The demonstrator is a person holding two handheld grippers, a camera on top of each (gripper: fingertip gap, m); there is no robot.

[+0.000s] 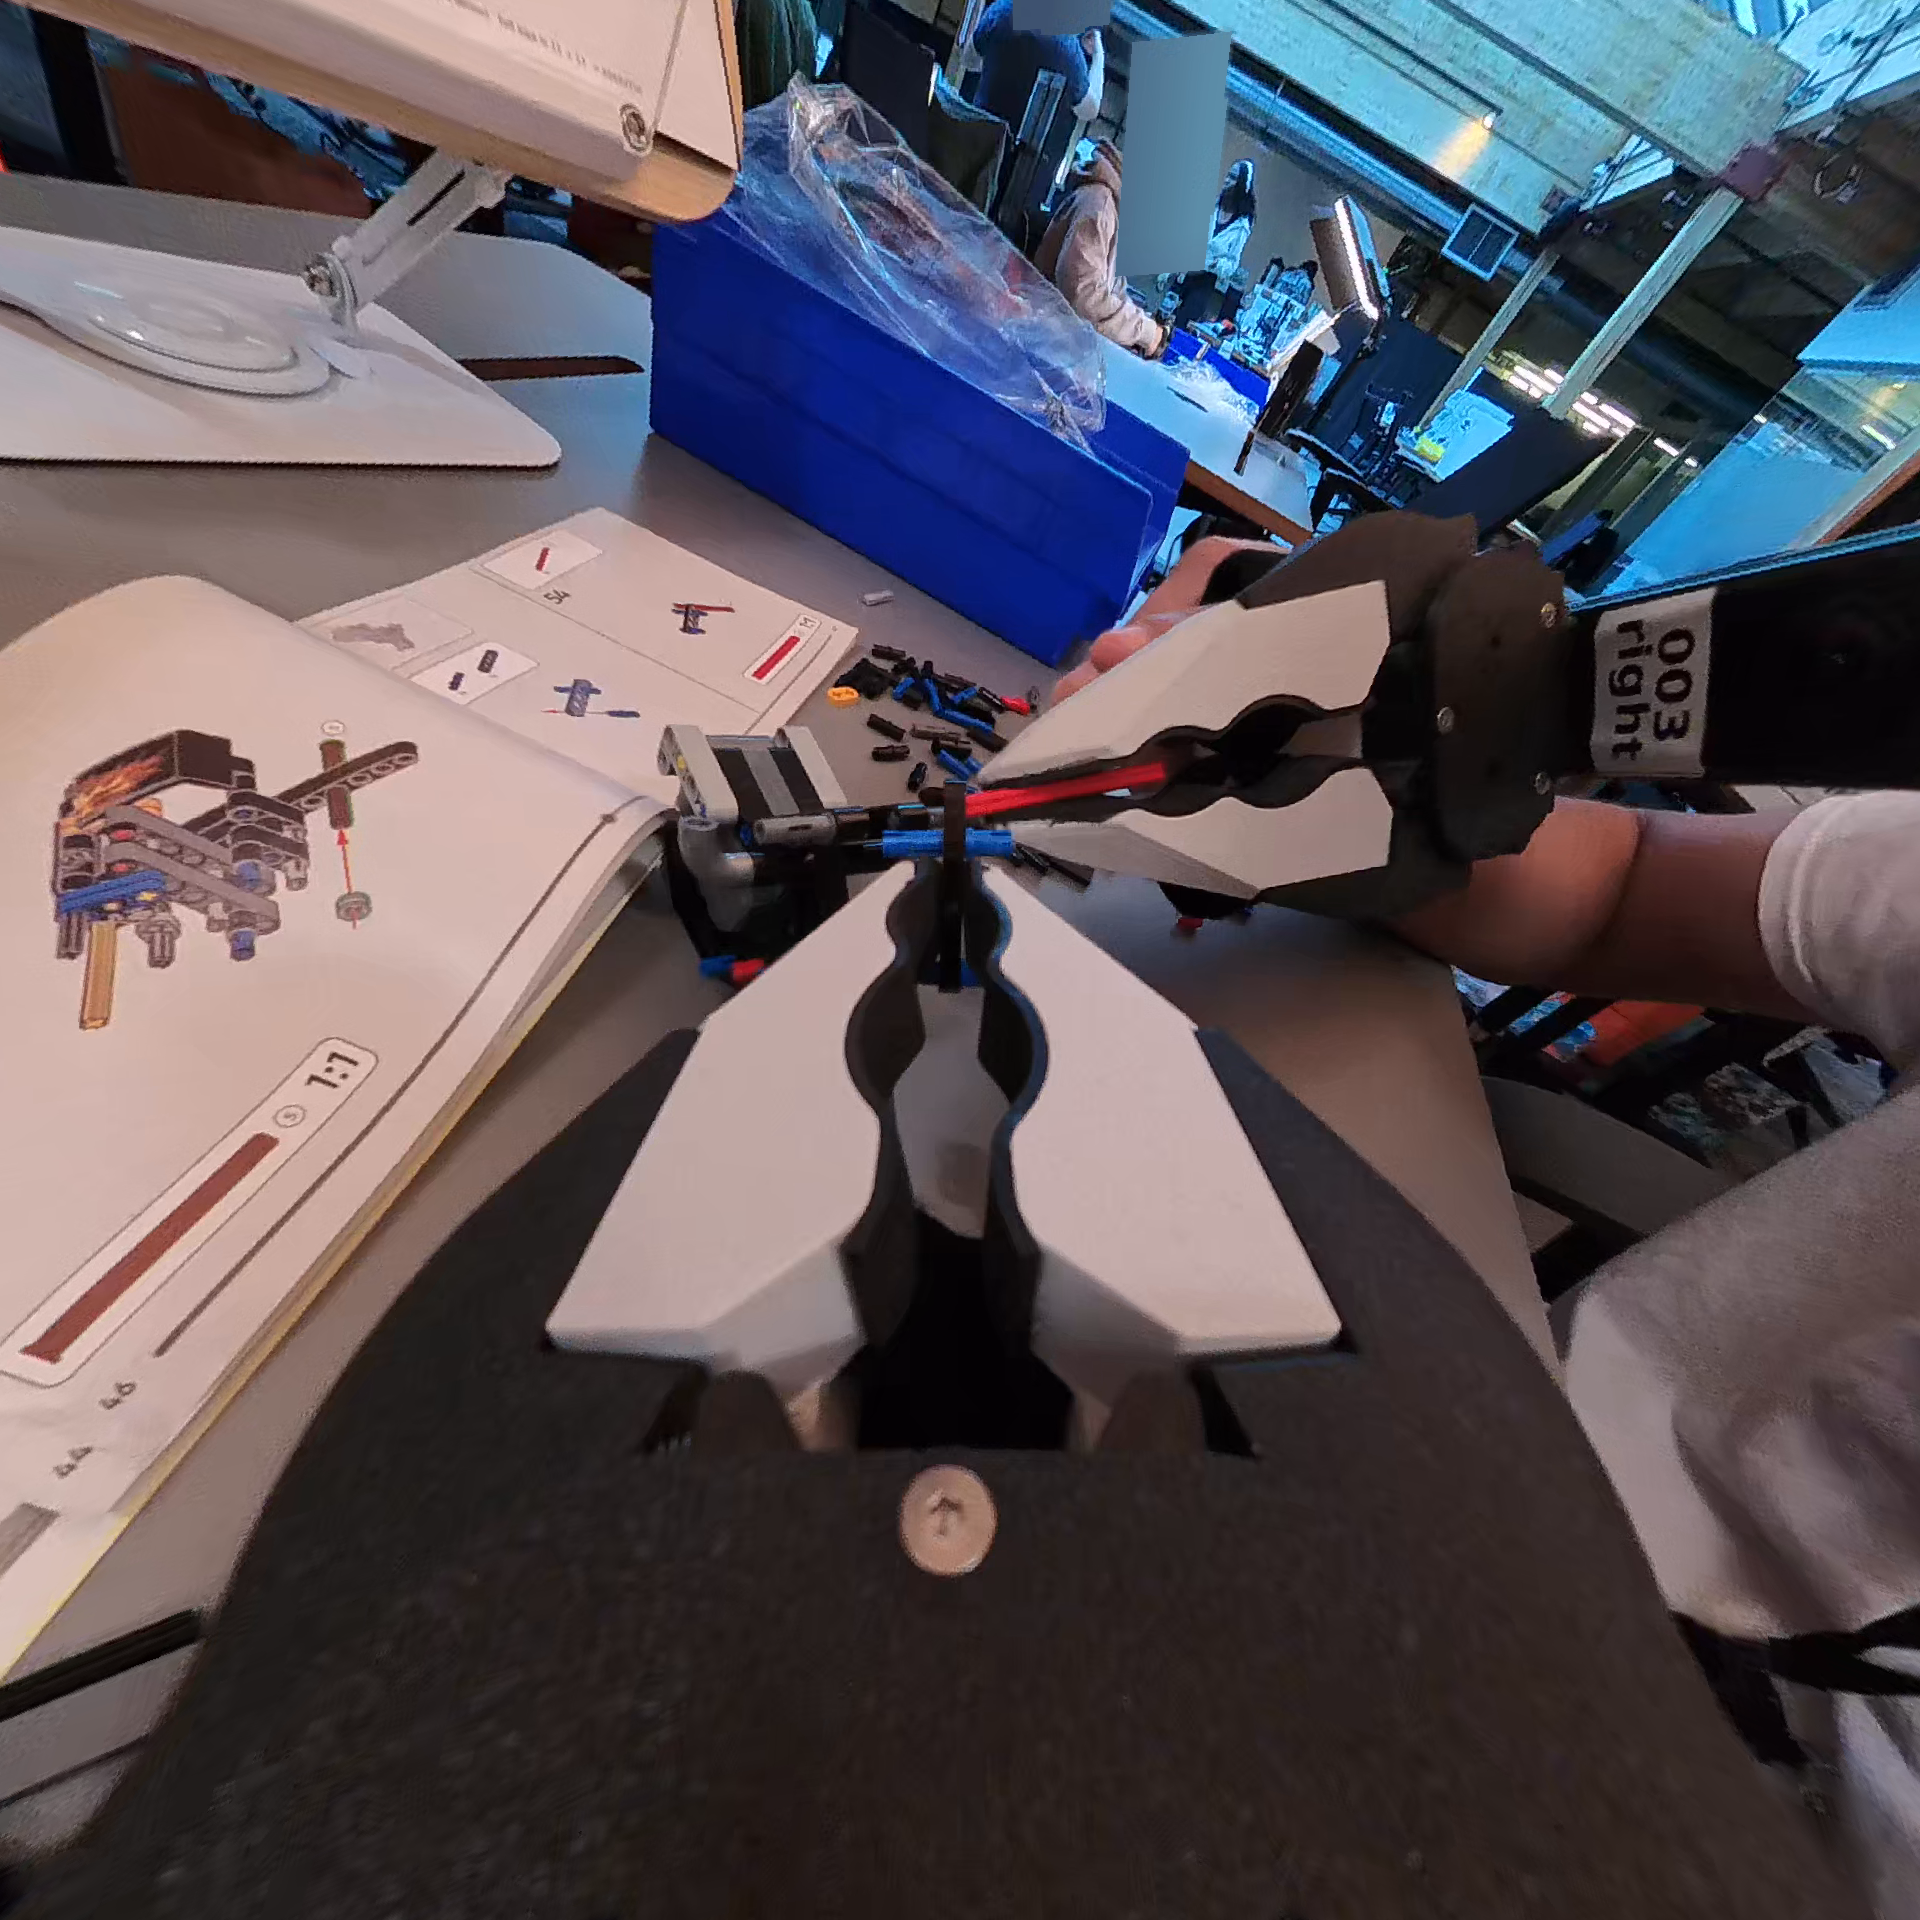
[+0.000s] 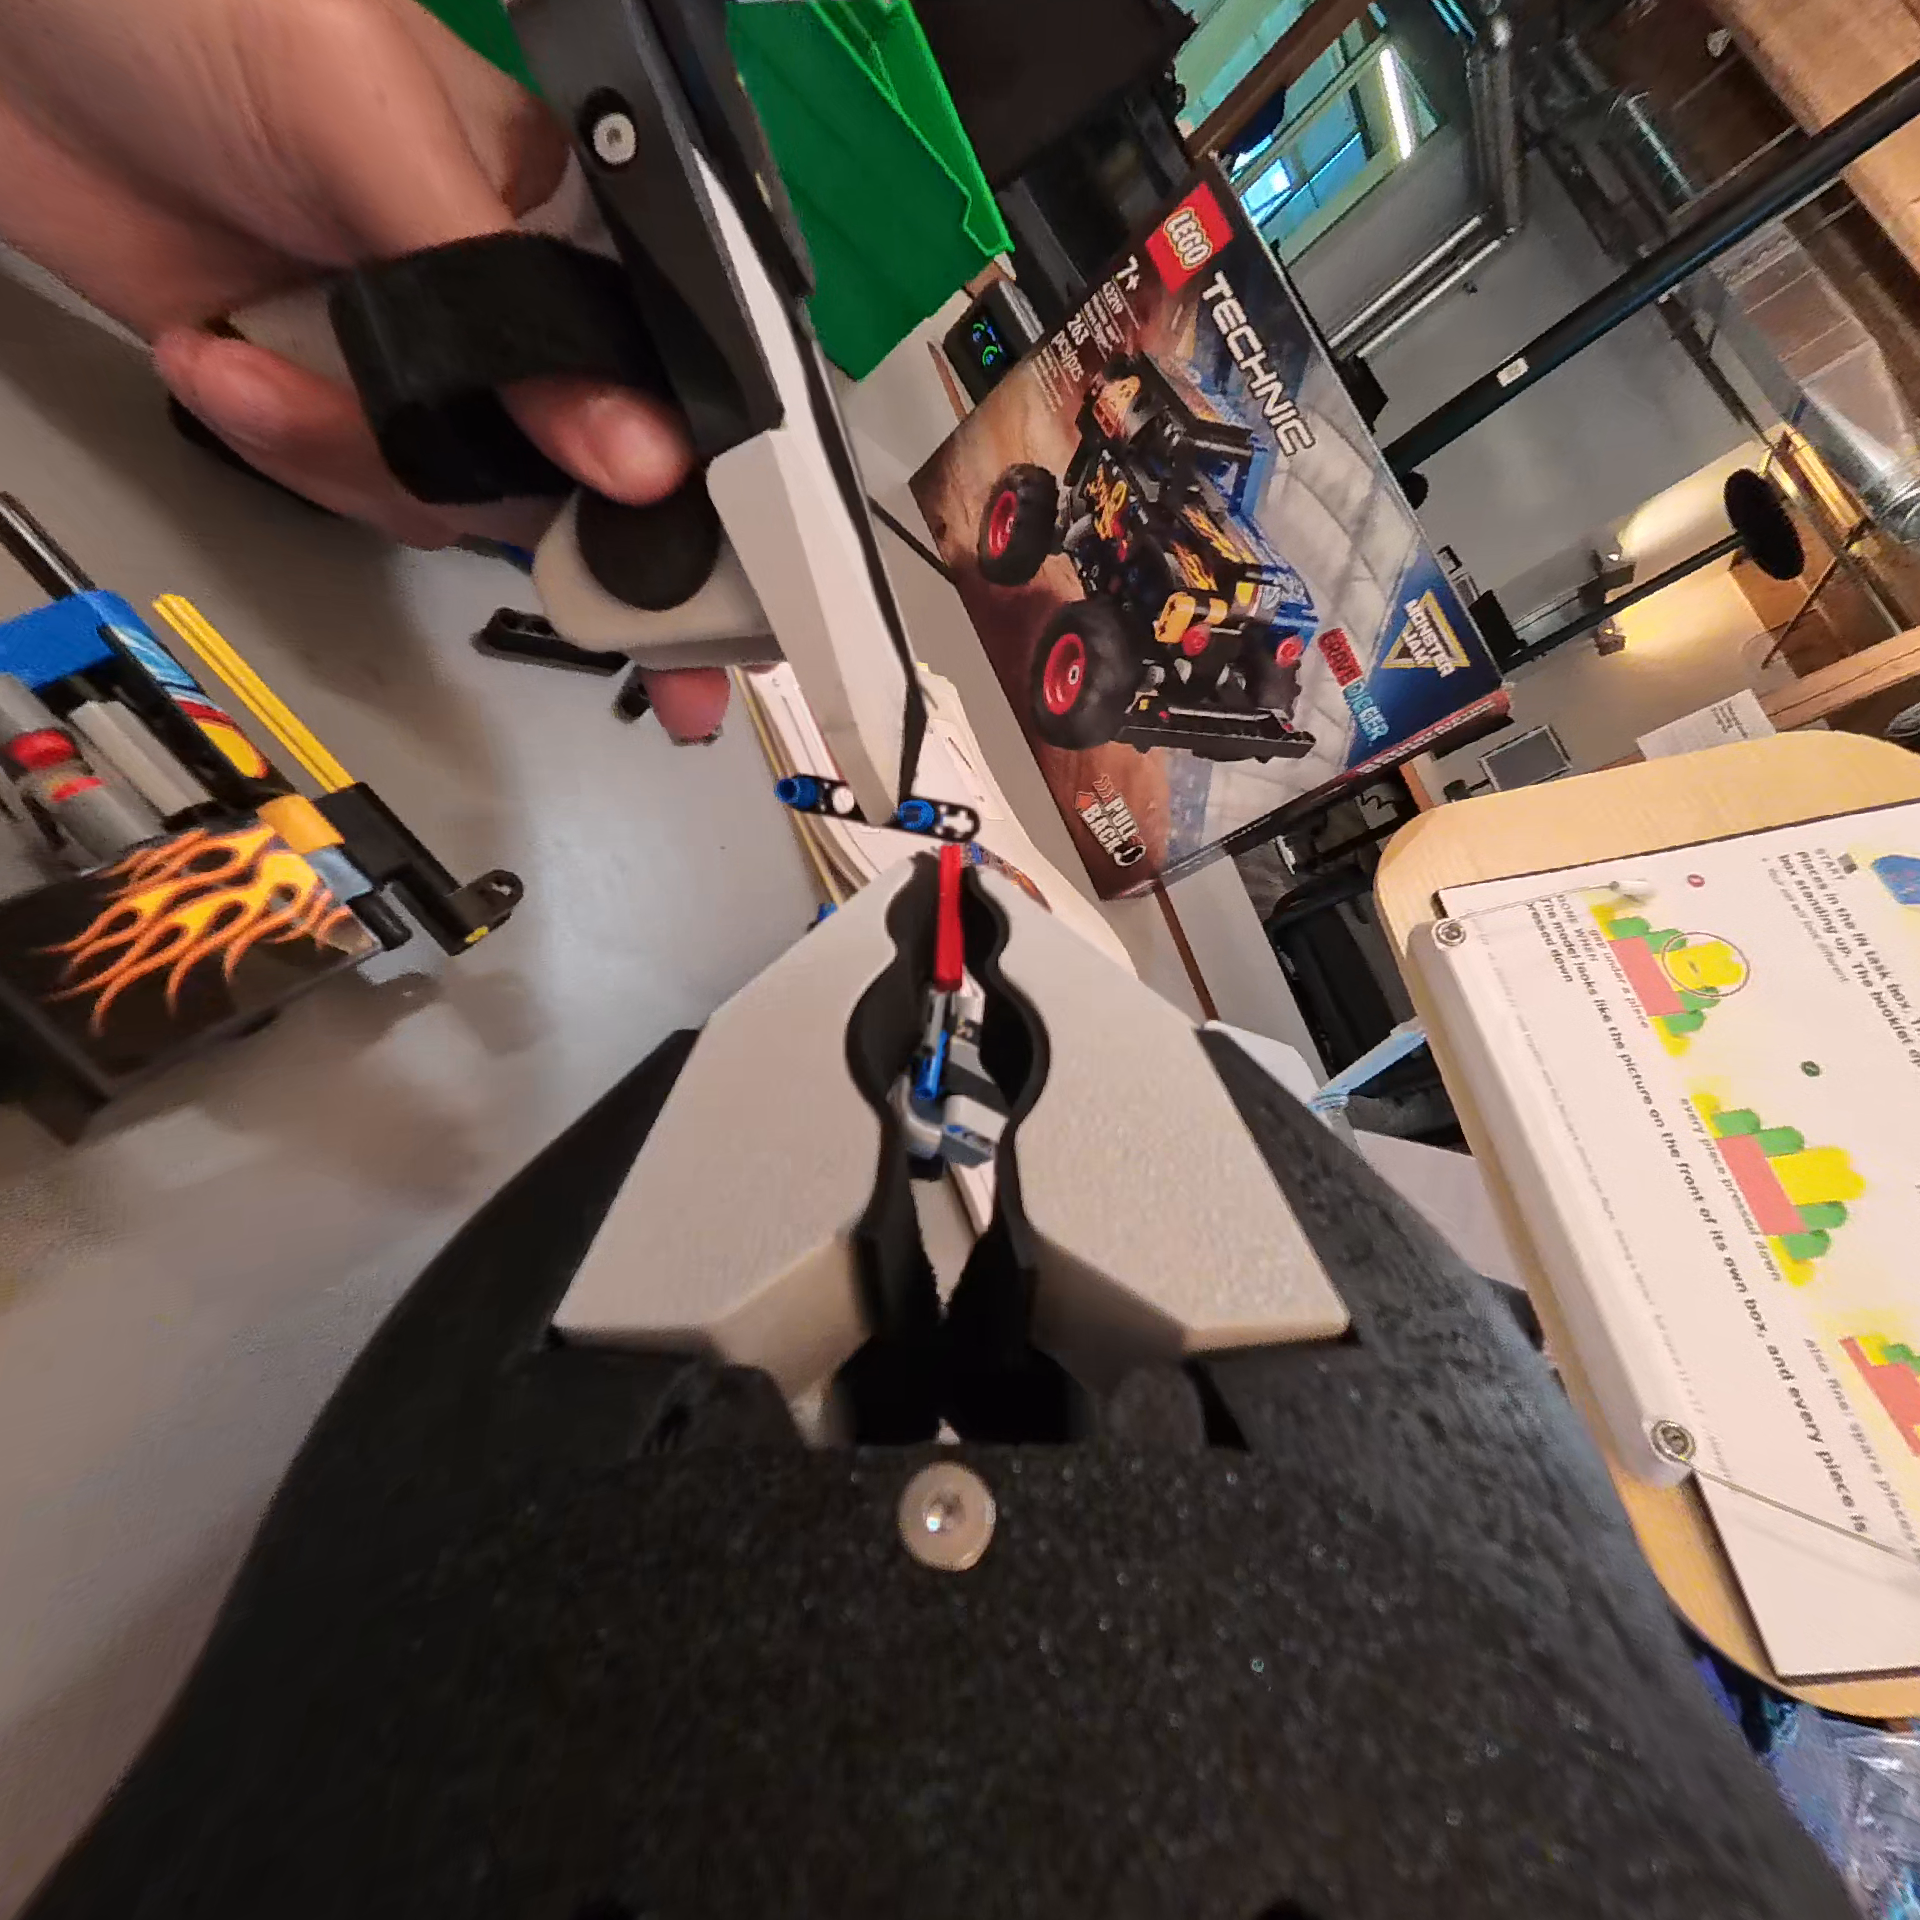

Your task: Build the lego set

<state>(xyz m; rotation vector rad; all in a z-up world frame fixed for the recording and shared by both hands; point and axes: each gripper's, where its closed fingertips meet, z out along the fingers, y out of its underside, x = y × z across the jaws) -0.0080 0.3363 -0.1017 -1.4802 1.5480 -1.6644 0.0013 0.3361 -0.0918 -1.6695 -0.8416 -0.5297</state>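
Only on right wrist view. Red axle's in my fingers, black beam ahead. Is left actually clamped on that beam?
Observer: Yes. Left wrist view shows the left gripper shut on the black beam, which stands upright with blue pins sticking out on both sides.
Operator: Axle tip at the beam?
Observer: The red axle tip sits right beside the beam, just above the pins. I cannot tell whether it touches.
Operator: Spare parts?
Observer: A loose pile of small pieces lies beside the blue bin.
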